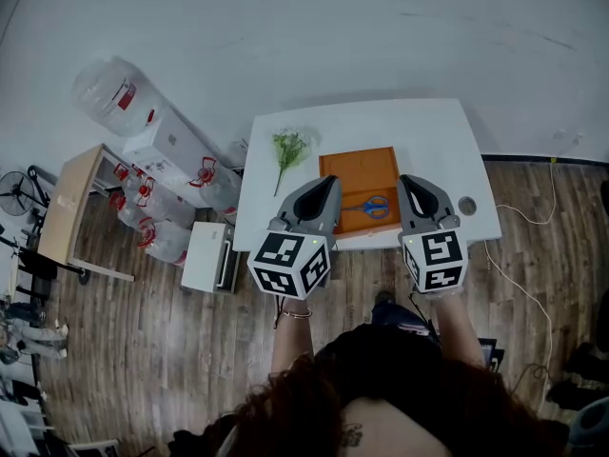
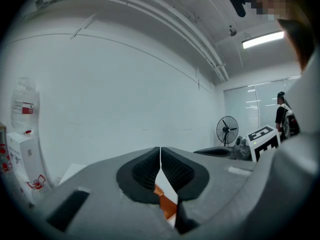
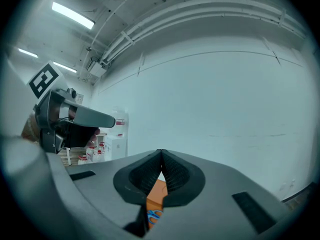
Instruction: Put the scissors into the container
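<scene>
Scissors [image 1: 374, 206] inside orange container [image 1: 357, 171], near its right edge

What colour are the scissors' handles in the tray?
Blue scissors handles, against the orange rectangular tray; clearest in the head view.

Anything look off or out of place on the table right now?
Nothing is spilled or damaged. One oddity: the scissors already lie flat inside the orange container, toward its right side, while the left gripper and right gripper are both shut on nothing above the near edge of the table.
</scene>
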